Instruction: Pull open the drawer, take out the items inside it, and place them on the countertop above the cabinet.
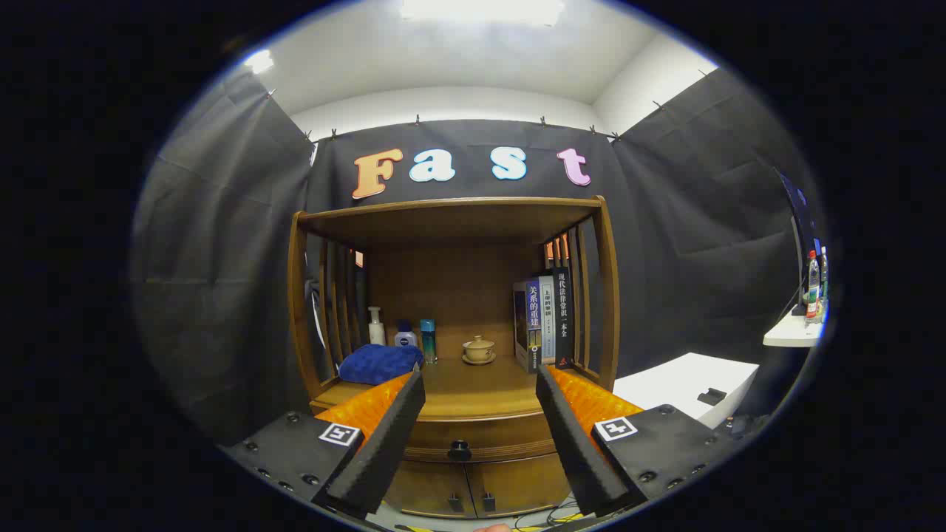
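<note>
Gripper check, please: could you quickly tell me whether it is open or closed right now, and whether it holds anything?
Gripper: open, holding nothing; the closed drawer's knob shows between its fingers, untouched.

the claw (480, 384) hangs spread wide in front of a wooden cabinet (602, 295), gripping nothing. between its fingers, lower down, sits the drawer (480, 436) with its dark round knob (459, 449), closed. below it are two small doors (473, 488). on the bench (480, 391) above the drawer lie a blue folded cloth (379, 363), a white pump bottle (376, 326), a small blue-capped bottle (405, 336), a teal bottle (428, 340), a lidded teacup on a saucer (479, 349) and upright books (545, 319). a white table (684, 384) stands beside the cabinet.
</note>
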Motion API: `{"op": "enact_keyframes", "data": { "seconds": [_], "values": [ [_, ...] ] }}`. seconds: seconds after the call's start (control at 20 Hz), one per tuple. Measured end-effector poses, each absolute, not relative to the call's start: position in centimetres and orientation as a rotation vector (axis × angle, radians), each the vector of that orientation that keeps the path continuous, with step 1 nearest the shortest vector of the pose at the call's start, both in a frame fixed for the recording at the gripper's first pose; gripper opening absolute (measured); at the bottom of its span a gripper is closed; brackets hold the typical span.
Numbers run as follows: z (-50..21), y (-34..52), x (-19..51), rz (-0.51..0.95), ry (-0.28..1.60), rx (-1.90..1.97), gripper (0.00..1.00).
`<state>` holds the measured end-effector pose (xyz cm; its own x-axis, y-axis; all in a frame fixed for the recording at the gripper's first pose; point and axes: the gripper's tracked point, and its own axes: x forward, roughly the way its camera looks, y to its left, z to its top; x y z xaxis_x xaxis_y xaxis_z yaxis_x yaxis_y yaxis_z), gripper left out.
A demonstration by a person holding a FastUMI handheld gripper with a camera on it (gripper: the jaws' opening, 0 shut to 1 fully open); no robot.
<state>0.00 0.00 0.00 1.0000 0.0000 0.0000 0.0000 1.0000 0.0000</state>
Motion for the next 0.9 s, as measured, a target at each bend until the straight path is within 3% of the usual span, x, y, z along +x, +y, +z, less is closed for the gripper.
{"op": "enact_keyframes", "data": {
  "seconds": [0.9],
  "values": [
    [0.62, 0.52, -0.37, -0.009, -0.029, -0.007, 0.99]
  ]
}}
